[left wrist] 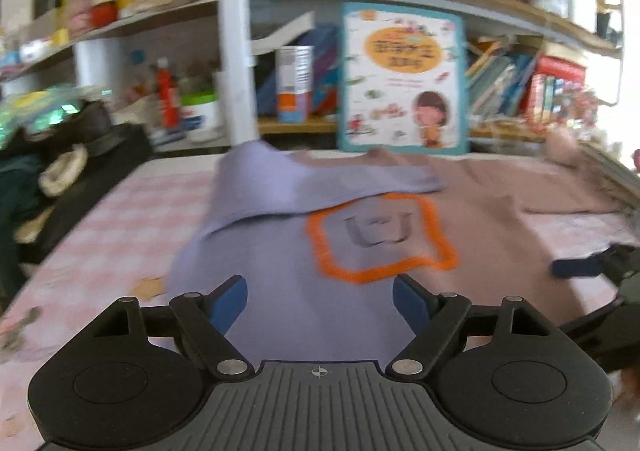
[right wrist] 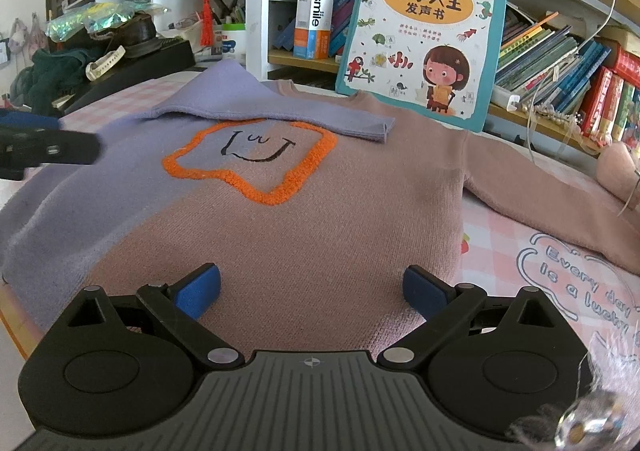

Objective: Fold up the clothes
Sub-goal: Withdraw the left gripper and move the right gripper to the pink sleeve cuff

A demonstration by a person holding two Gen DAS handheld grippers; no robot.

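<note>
A sweater [right wrist: 280, 219] is spread flat on a table [right wrist: 520, 235], its left sleeve [right wrist: 280, 111] folded across the chest and its right sleeve [right wrist: 552, 187] stretched out to the right. A book [right wrist: 424, 31] is stood upright behind the collar, against shelves [right wrist: 560, 63]. A box [right wrist: 314, 21] is placed left of the book.

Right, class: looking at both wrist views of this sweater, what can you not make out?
- Sweater hem: hidden behind the right gripper body in the right wrist view.
- Pink sleeve cuff: cut off by the right edge.
- Book title: motion-blurred in the left wrist view.
- Left gripper: covers the lilac hem.
</note>
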